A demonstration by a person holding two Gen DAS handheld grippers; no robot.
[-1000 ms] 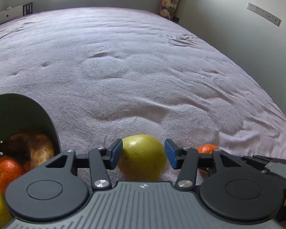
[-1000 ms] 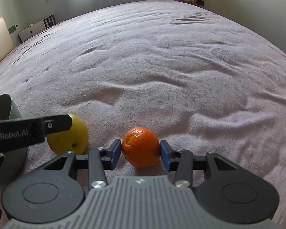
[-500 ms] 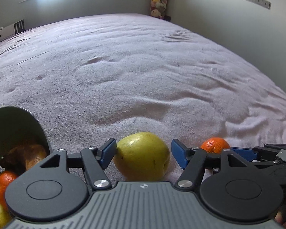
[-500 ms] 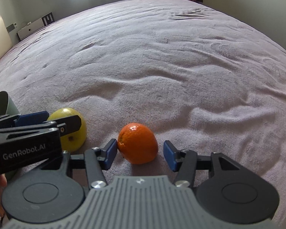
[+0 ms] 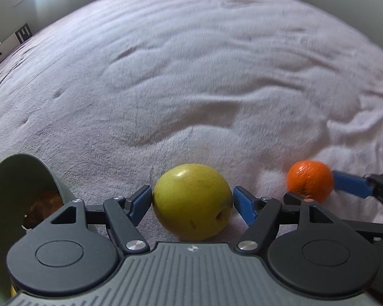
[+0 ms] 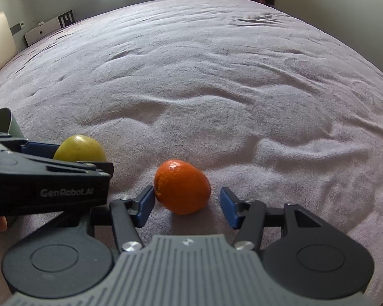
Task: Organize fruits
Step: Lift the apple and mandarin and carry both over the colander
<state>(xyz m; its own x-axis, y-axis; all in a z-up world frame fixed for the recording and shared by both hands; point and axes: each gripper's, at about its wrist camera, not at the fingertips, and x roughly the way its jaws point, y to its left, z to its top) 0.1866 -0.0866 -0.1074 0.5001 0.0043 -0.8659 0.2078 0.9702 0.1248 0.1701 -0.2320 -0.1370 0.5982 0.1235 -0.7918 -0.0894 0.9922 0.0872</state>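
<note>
On the wrinkled mauve bed cover (image 6: pixel 217 81), the left gripper (image 5: pixel 192 200) is opening its jaws wider than a second ago; the round yellow-green apple (image 5: pixel 192 201) lies between them, the left pad close against it, the right just clear. The right gripper (image 6: pixel 187 204), closed on the small round orange mandarin (image 6: pixel 181 186) a second ago, is opening too, one pad touching. The dark green bowl (image 5: pixel 51 178) has slid leftward in view.

Blanket (image 6: pixel 217 81) ahead open; bowl (image 5: pixel 18 178) blocks left, apple (image 5: pixel 192 201), orange (image 6: pixel 181 186) nearest.
</note>
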